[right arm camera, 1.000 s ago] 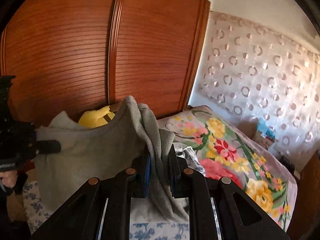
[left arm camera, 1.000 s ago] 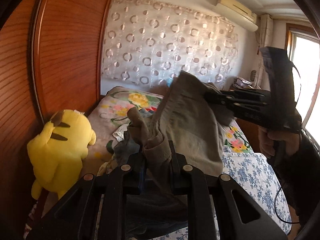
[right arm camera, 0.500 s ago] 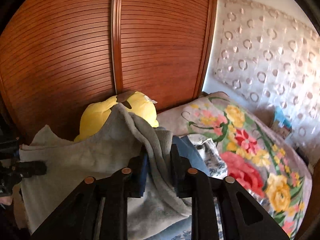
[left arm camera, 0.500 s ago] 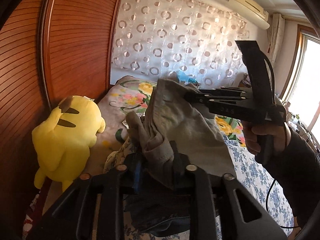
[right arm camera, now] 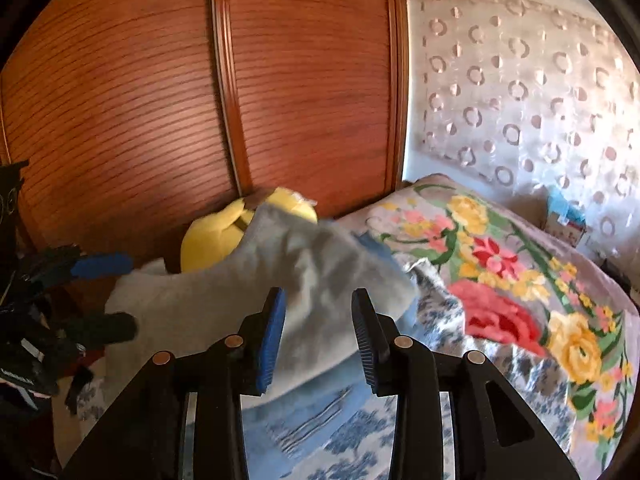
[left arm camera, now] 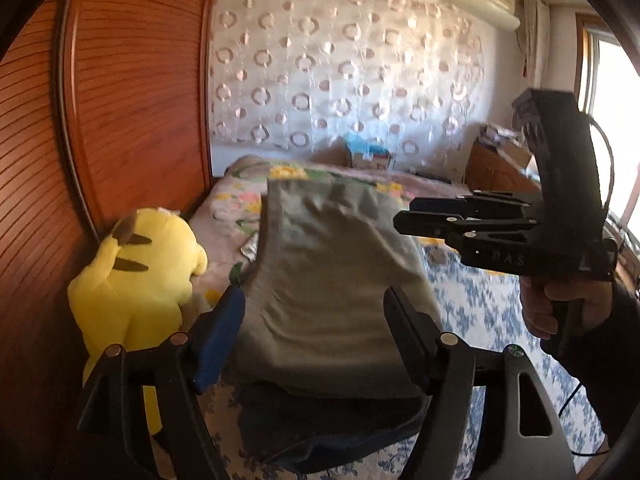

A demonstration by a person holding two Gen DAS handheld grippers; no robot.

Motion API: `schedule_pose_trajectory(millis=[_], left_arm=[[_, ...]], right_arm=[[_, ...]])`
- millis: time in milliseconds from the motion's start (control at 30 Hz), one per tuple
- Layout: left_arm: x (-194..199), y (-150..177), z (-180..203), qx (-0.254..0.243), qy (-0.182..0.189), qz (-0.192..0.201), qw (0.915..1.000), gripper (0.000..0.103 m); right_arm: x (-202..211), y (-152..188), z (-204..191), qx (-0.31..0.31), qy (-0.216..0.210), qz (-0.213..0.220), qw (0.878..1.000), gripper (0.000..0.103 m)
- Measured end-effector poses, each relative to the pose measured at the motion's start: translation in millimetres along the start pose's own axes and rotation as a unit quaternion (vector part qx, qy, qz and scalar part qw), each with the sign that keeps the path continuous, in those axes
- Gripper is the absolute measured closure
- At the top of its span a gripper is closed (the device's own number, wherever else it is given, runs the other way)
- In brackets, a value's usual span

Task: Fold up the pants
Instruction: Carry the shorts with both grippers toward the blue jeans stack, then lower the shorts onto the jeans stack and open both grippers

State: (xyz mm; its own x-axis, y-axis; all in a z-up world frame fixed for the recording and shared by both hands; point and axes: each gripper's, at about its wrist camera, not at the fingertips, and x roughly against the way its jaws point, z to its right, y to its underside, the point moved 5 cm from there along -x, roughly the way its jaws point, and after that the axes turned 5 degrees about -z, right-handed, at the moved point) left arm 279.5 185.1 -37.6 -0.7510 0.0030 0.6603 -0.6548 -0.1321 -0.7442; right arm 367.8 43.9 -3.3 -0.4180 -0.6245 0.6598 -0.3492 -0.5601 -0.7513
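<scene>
Grey pants (left arm camera: 332,280) lie folded atop a dark pile; left gripper (left arm camera: 316,320) and right gripper (right arm camera: 320,334) both spread, cloth released, likely only tidying left.

- Our left gripper (left arm camera: 314,320), in the lower half of its own view, is matte black with blue pads (left arm camera: 218,336) and round metal screw heads along its linkages.
- Our right gripper (right arm camera: 320,332) matches it: black frame, ribbed blue pads, copper-toned screws.
- At the right of the left view, our right hand (left arm camera: 560,308) shows bare skin, a dark sleeve, a thin black cable, and faint lettering, perhaps "PAS".
</scene>
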Motion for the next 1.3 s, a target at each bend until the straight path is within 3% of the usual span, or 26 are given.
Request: schedule_pose_trajectory(millis=[133, 267, 667, 1067, 1133, 1300], left_arm=[[-11, 12, 2, -0.004, -0.008, -0.021, 0.9997, 0.030], [-14, 18, 4, -0.012, -0.014, -0.028, 0.9994, 0.030], [-5, 19, 26, -0.036, -0.017, -0.028, 0.9988, 0.023], [19, 25, 64, -0.054, 0.013, -0.011, 0.9984, 0.023], [24, 26, 68, -0.052, 0.017, -0.004, 0.9985, 0.015], [35, 28, 80, -0.059, 0.021, 0.006, 0.9980, 0.014]], right_arm=[[-12, 11, 5, -0.016, 0.004, -0.024, 1.000, 0.067], [-10, 11, 5, -0.038, 0.000, -0.017, 0.999, 0.067], [35, 46, -7, -0.074, 0.032, 0.000, 0.997, 0.067], [86, 79, -31, -0.103, 0.081, 0.026, 0.991, 0.047], [93, 83, -34, -0.106, 0.089, 0.028, 0.990, 0.042], [117, 97, -46, -0.116, 0.106, 0.041, 0.987, 0.034]])
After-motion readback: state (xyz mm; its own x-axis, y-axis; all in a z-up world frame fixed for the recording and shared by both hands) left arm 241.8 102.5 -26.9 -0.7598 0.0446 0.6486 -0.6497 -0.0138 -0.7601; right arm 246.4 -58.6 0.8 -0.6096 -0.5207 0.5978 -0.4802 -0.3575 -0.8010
